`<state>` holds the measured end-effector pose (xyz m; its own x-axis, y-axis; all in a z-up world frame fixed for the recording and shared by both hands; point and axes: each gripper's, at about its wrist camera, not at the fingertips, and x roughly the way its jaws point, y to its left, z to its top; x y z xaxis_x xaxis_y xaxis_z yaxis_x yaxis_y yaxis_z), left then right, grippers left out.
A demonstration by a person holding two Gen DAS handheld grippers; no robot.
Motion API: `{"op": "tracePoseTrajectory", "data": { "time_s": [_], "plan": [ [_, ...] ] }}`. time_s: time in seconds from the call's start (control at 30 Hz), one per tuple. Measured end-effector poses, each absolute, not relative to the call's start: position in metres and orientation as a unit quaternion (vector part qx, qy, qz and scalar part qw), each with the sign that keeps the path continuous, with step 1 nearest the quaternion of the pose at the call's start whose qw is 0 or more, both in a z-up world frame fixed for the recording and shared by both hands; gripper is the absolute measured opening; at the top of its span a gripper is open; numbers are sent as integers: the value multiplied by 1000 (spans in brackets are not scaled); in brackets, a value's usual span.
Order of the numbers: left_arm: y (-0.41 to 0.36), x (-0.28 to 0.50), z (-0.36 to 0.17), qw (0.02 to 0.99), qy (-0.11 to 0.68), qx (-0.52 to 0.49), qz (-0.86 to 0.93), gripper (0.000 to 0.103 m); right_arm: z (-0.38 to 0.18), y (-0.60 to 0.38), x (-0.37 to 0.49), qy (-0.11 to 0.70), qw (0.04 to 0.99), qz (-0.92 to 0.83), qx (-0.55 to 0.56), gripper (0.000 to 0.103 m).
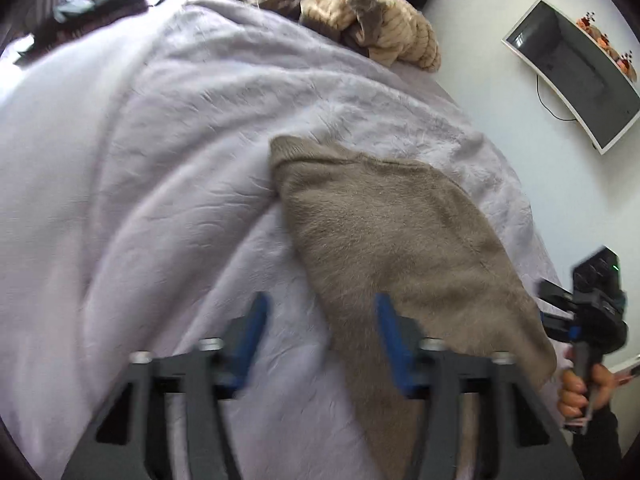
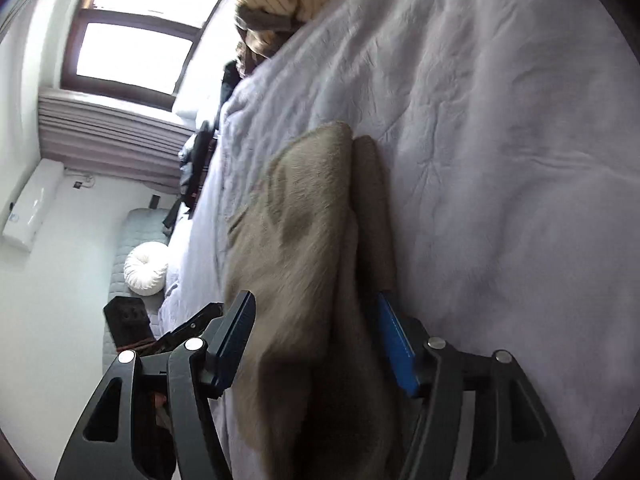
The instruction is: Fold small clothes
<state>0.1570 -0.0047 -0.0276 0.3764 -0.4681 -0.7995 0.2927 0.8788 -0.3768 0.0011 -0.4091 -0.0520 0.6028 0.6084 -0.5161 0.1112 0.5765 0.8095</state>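
Taupe fuzzy garment (image 1: 404,248) folded flat on lilac bed blanket (image 1: 140,160). Left tongs (image 1: 320,344) apart, empty. Right tongs (image 2: 316,336) apart, straddling garment. Left view only: wall monitor (image 1: 576,72); right view only: window (image 2: 136,40).

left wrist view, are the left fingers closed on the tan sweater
No, the left gripper is open, its blue fingers spread wide above the tan sweater and the lavender blanket.

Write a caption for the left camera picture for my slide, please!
Open left claw hovers over a fuzzy tan sweater on a lilac blanket.
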Motion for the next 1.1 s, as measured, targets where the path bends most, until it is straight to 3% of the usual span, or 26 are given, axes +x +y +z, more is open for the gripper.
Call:
{"op": "tracePoseTrajectory", "data": {
  "time_s": [0.03, 0.3, 0.6, 0.63, 0.67, 0.7, 0.73, 0.9, 1.03, 1.1],
  "plan": [
    [1, 147, -21, 835, 495, -85, -226, 82, -49, -410, -12, 407, 786, 161, 437, 67],
    [21, 94, -15, 835, 488, -97, -234, 83, -50, -373, -109, 371, 774, 180, 481, 67],
    [38, 44, -24, 829, 499, -122, -221, 83, -88, -275, -45, 426, 727, 220, 492, 64],
    [44, 38, -23, 830, 499, -120, -217, 83, -92, -267, -45, 435, 720, 222, 493, 62],
    [48, 35, -23, 832, 499, -119, -213, 83, -95, -259, -42, 440, 715, 223, 495, 45],
    [53, 31, -23, 834, 498, -118, -208, 83, -96, -253, -39, 445, 713, 221, 494, 16],
    [58, 29, -22, 836, 496, -116, -204, 83, -93, -247, -34, 447, 716, 217, 491, 8],
    [75, 23, -15, 849, 482, -111, -188, 83, -74, -229, -27, 430, 741, 231, 461, 8],
    [72, 27, -27, 843, 496, -114, -173, 83, -121, -221, -28, 508, 683, 202, 484, 12],
    [66, 29, -30, 841, 499, -111, -175, 83, -114, -222, -36, 516, 678, 217, 476, 17]
  ]
}}
